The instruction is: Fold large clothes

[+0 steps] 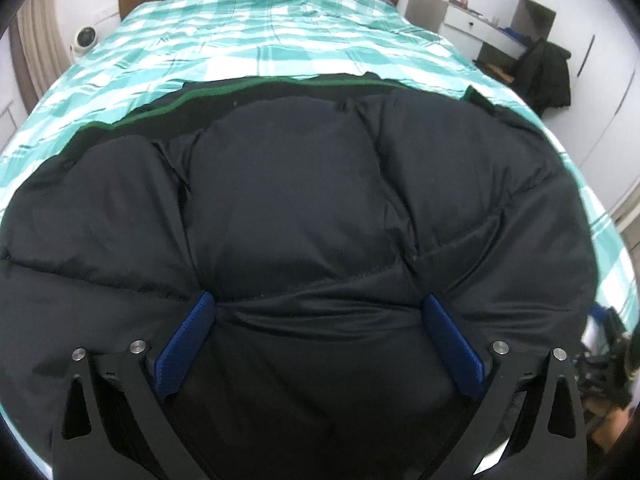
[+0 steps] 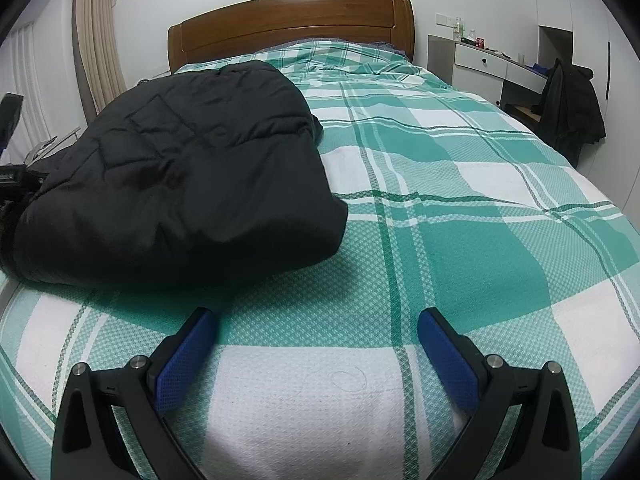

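Nearest, the left gripper (image 1: 320, 316) stood spread wide, its blue pads (image 1: 188, 344) pressed against the puffy black quilted jacket (image 1: 304, 200) without clamping it. The right gripper (image 2: 318, 332) hung equally wide apart above bare checked bedspread (image 2: 460, 208), the jacket lying to its left and farther off, folded into a soft mound. So the left gripper was plainly nearer. Beyond rose a glossy wooden headboard (image 2: 288, 20).

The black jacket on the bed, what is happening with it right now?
A person is folding a black puffer jacket on a bed with a green checked bedspread, using two handheld grippers. The left gripper is open, its blue fingers spread on either side of a bulge of the padded fabric. The right gripper is open too, over bare bedspread beside the bundled jacket, not touching it.
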The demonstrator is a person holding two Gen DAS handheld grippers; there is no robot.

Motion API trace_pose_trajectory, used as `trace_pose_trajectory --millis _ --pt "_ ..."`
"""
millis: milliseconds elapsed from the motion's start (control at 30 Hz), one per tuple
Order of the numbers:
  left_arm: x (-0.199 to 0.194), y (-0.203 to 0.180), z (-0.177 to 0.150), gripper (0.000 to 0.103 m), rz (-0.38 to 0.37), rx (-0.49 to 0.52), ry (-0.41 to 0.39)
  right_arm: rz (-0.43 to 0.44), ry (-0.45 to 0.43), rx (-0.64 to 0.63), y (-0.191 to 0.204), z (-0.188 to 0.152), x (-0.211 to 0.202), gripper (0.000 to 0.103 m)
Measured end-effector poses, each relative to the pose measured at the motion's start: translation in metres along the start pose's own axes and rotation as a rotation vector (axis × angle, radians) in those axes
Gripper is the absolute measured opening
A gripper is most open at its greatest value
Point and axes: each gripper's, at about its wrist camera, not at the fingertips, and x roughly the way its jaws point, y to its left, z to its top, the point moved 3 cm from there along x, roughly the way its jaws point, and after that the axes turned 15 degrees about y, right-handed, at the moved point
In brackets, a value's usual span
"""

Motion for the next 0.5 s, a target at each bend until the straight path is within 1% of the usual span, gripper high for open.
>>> trace_pose_trajectory --millis 67,133,233,300,367,467,500 --pt "0.0 -0.001 -0.001 0.102 0.006 0.001 -0.003 0.001 -0.001 0.0 0.0 0.0 0.0 0.103" --pt "-0.006 0.0 -0.003 0.101 -0.007 -0.007 0.0 0.001 0.0 0.0 0.0 0.0 0.0 0.103" --pt "-0.026 0.0 -0.012 0.099 -0.036 -0.019 0.002 0.0 -0.001 -0.001 0.0 0.0 0.0 0.103" --pt "-0.044 -0.006 -0.027 0.099 -0.054 0.002 -0.028 0.001 -0.001 -0.001 0.0 0.0 0.0 0.103" --pt "-0.052 -0.012 -0.041 0.099 -0.035 0.031 -0.051 0.002 -0.002 0.0 0.0 0.001 0.001 0.103" --pt "-0.034 -0.019 -0.054 0.101 0.042 0.083 -0.03 0.002 -0.002 0.0 0.0 0.001 0.001 0.103" --pt "-0.03 -0.02 -0.055 0.102 0.051 0.091 -0.034 0.001 -0.001 0.0 0.0 0.001 0.001 0.103"
